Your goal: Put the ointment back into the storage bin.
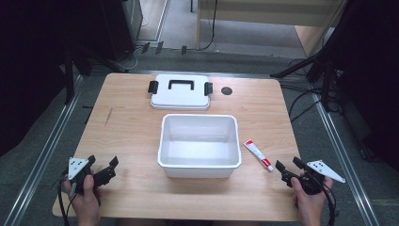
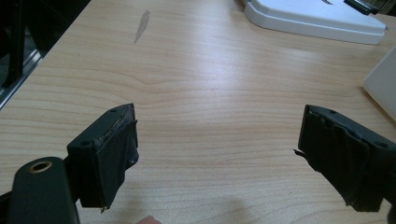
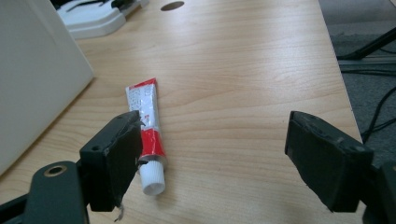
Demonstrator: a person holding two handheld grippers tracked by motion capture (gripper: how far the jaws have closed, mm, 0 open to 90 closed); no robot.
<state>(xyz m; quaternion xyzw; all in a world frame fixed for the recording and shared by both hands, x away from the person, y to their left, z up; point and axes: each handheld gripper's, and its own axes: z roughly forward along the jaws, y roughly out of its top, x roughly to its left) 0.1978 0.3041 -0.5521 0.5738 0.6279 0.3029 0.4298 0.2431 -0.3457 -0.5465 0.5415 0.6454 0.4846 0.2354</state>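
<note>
Right jaws: the right gripper (image 3: 212, 158) stands wide open with nothing between its 2 pads; the span is bare table (image 3: 243, 93).
Tube, relative to the right jaws: the red-and-white tube (image 3: 148, 128) lies flat just outside the left-hand jaw, partly hidden behind its tip, white cap (image 3: 152, 178) toward the gripper and flat crimped end pointing away.
Step in hand, as judged: taking up the tube, most likely to put it in the open white box (image 1: 199, 162).
Doing it well: shift the right gripper sideways toward its left-hand jaw until the tube sits in the middle of the gap, 1 pad on each long side.
Grip spot: aim for the red body just beyond the cap; the cap is round and may roll, the far end is thin and would fold.
Approach: come down low so the pad tips reach the table beside the tube, then close slowly; a flat tube can skid away from a one-sided push.
Box, beyond the jaws: its white wall (image 3: 37, 79) rises close past the left-hand jaw, so keep clear of it.
Left jaws: the left gripper (image 2: 215, 154) is also wide open and holds nothing, over bare wood.
Farther out: the lid (image 1: 180, 92) lies on the table behind the box.
</note>
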